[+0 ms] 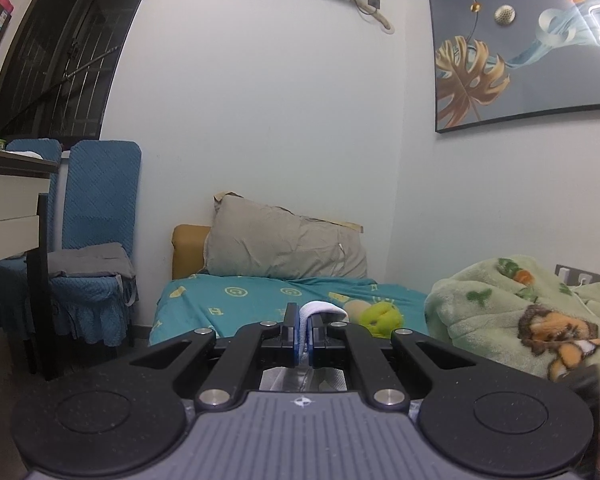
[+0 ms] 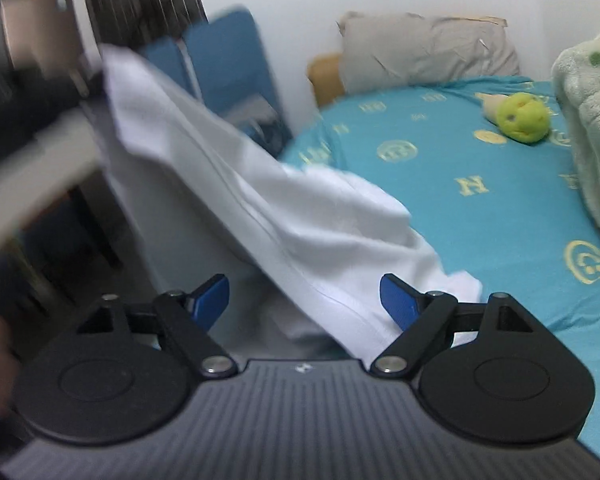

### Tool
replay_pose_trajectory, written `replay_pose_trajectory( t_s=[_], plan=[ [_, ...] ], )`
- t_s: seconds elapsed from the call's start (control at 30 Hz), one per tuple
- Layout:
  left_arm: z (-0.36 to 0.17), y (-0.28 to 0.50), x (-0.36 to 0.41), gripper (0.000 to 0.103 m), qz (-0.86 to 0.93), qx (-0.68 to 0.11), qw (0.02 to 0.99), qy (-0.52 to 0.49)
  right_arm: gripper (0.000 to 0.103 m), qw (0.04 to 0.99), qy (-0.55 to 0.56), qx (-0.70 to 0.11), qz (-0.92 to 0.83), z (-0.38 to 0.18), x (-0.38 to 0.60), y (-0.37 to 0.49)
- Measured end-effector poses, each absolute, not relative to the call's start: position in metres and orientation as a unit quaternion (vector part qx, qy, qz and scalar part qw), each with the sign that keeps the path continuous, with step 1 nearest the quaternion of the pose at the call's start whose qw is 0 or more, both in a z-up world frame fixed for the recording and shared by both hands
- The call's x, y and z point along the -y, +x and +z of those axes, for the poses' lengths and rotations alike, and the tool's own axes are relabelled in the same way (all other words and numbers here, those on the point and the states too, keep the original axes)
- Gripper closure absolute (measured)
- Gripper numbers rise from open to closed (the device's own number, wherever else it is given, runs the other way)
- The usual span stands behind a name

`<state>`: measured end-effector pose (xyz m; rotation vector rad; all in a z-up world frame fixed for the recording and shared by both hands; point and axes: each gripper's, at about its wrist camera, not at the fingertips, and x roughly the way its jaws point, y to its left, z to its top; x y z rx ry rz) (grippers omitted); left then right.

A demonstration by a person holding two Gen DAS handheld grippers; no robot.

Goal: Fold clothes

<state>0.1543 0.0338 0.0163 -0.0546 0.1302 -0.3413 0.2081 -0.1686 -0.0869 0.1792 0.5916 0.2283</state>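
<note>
Left tongs (image 1: 304, 334): clamped tight on a bunched edge of the white garment (image 1: 323, 307), low centre of the left wrist view; only a small loop of cloth pokes above the pads.
Garment (image 2: 284, 216): in the right wrist view it hangs in a long slant from the upper left of the frame down to the bottom centre, its lower folds resting on the near edge of the bed (image 2: 480, 208).
Right tongs (image 2: 306, 300): jaws spread wide, a hemmed edge of the cloth running between them; the right pad (image 2: 398, 300) sits just beside the hem, and neither pad presses on it.
Risk, grip: judged likely that a closing bite catches only the hem's outer fringe, or two layers at once, and the fold comes out crooked.
Risk, drag: the cloth spans bed edge to air; a pull from the left could slide the lower folds off toward the floor.
Risk, blur: the left side of the right wrist view is smeared, so the far end of the cloth is hard to judge.
Toy (image 2: 522, 117): green, upper right, well apart from the cloth.
</note>
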Motion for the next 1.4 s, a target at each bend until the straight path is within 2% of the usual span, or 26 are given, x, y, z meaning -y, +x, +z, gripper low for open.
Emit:
replay_pose_trajectory(
  t_s=[0.17, 0.3, 0.37, 0.43, 0.5, 0.57, 0.73, 0.9, 0.97, 1.0, 1.07, 1.13, 1.27, 1.4],
  plan=[
    [0.019, 0.158, -0.052, 0.099, -0.162, -0.072, 0.980, -0.094, 0.019, 0.928, 0.176, -0.322, -0.057, -0.102, 0.225, 0.215],
    [0.021, 0.164, -0.071, 0.099, -0.170, -0.092, 0.967, -0.165, 0.018, 0.907, 0.276, -0.295, -0.120, -0.098, 0.266, 0.196],
    [0.022, 0.165, -0.078, 0.099, -0.173, -0.094, 0.963, -0.185, 0.018, 0.908, 0.276, -0.290, -0.126, -0.100, 0.267, 0.195],
    [0.023, 0.167, -0.079, 0.099, -0.167, -0.096, 0.965, -0.178, 0.040, 0.908, 0.257, -0.310, -0.118, -0.104, 0.261, 0.201],
    [0.022, 0.172, -0.076, 0.099, -0.164, -0.111, 0.967, -0.161, 0.078, 0.907, 0.261, -0.318, -0.094, -0.106, 0.258, 0.207],
    [0.018, 0.178, -0.071, 0.099, -0.153, -0.133, 0.970, -0.131, 0.094, 0.917, 0.244, -0.305, -0.081, -0.100, 0.252, 0.206],
    [-0.005, 0.207, -0.059, 0.093, -0.101, -0.240, 0.964, -0.058, 0.096, 0.943, 0.219, -0.246, -0.040, -0.075, 0.250, 0.200],
    [-0.047, 0.233, -0.061, 0.074, -0.057, -0.351, 0.934, 0.012, 0.096, 0.945, 0.211, -0.250, -0.011, -0.072, 0.248, 0.206],
    [-0.056, 0.234, -0.060, 0.057, -0.052, -0.370, 0.927, 0.040, 0.096, 0.943, 0.211, -0.259, -0.004, -0.073, 0.246, 0.209],
    [-0.057, 0.231, -0.059, 0.053, -0.053, -0.372, 0.925, 0.054, 0.096, 0.941, 0.213, -0.263, -0.001, -0.073, 0.246, 0.210],
    [-0.055, 0.220, -0.054, 0.032, -0.071, -0.366, 0.924, 0.085, 0.096, 0.938, 0.218, -0.269, 0.005, -0.074, 0.247, 0.211],
    [-0.051, 0.204, -0.044, 0.024, -0.104, -0.344, 0.926, 0.119, 0.096, 0.935, 0.227, -0.273, 0.009, -0.075, 0.249, 0.210],
    [-0.045, 0.172, -0.015, 0.019, -0.165, -0.298, 0.922, 0.187, 0.096, 0.928, 0.251, -0.276, 0.015, -0.076, 0.256, 0.210],
    [-0.046, 0.150, 0.003, 0.019, -0.208, -0.265, 0.916, 0.219, 0.096, 0.923, 0.270, -0.272, 0.018, -0.073, 0.262, 0.210]
  ],
)
